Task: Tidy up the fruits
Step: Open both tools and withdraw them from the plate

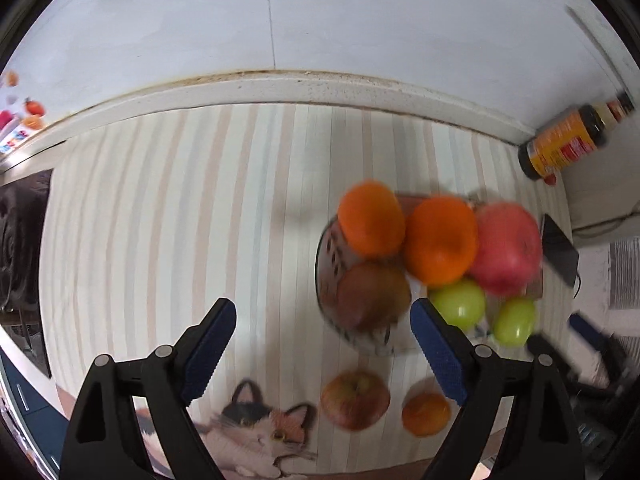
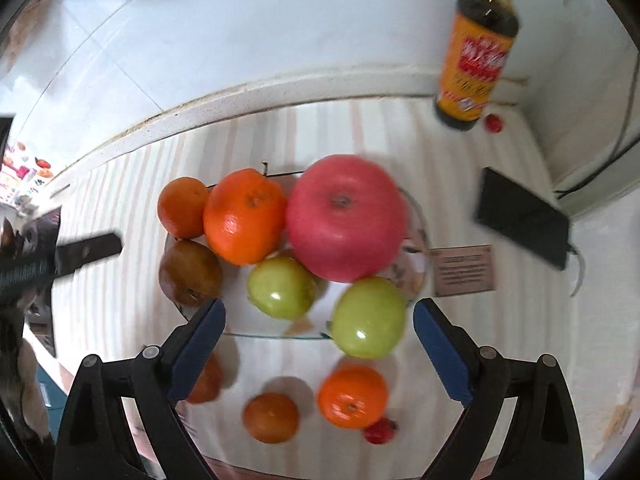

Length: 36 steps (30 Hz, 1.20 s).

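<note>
Left wrist view
Left claw [image 1: 322, 350]: wide apart, nothing between its blue pads, over the striped counter [image 1: 160, 220].
Bowl [image 1: 326, 280]: see-through, on the counter, just past the claw's right finger.
In the bowl: two oranges [image 1: 371, 220], a big pink apple [image 1: 506, 248], a brown pear [image 1: 372, 296] and two green apples [image 1: 458, 304], all touching.
Near side of the bowl: a small red apple [image 1: 355, 400] and a small orange [image 1: 426, 408] lie on the counter.
Cat picture [image 1: 256, 432]: on the counter, left of the small red apple.
Bottle [image 1: 568, 142]: far right of the bowl by the wall, orange label with a red patch; words too blurry to read.

Right wrist view
Right claw [image 2: 320, 350]: wide apart, holding nothing, at the near rim of the bowl [image 2: 420, 216].
Near side of the bowl: two oranges [image 2: 352, 396] and a tiny red fruit [image 2: 380, 430].
Bottle [image 2: 478, 48]: behind the bowl, to the right; red writing, cannot be read.
Brown card [image 2: 464, 270]: just right of the bowl; print too small.
Black flat thing [image 2: 520, 218]: right of the bowl, near the wall.
</note>
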Each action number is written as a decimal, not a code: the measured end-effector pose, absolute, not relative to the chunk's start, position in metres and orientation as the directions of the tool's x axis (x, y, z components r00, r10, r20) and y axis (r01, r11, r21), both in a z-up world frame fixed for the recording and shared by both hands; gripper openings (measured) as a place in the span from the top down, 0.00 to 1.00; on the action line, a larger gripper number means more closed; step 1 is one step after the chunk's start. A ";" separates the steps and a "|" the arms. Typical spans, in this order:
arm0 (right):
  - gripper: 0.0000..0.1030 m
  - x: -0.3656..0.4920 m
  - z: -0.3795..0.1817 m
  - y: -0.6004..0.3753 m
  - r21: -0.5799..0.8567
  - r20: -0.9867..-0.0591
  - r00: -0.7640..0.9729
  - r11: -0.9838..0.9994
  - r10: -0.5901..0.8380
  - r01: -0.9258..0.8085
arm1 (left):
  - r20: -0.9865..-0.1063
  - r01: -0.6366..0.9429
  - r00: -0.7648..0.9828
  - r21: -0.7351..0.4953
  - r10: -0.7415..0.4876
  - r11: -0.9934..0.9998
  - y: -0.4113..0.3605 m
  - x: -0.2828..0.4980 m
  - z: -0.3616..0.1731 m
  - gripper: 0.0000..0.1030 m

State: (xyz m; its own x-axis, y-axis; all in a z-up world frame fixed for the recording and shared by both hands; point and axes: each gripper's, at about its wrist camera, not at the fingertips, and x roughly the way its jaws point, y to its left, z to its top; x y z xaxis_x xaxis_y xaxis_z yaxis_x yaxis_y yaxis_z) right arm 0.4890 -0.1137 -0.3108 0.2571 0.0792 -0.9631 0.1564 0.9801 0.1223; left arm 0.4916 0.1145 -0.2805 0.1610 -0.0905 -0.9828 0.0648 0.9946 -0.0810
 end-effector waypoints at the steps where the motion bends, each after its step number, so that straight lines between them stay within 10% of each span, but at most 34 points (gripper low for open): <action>1: 0.06 0.483 -0.306 -0.114 0.113 -0.961 0.267 0.981 0.069 0.155 | -0.981 0.061 0.173 -0.078 -0.088 0.995 0.115 0.480 -0.278 0.13; 36: 0.06 0.332 -0.177 -0.102 0.134 -0.868 0.492 0.987 0.071 0.093 | -0.869 0.100 0.490 -0.025 -0.071 0.995 0.097 0.318 -0.161 0.13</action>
State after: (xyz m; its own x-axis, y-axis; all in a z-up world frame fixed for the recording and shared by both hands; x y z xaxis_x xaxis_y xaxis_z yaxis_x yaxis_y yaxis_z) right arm 0.3318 -0.1019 -0.1774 0.4920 0.0715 -0.8677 0.0935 0.9865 0.1342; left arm 0.3181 0.0973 -0.1609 0.4896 -0.0709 -0.8691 0.1002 0.9947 -0.0247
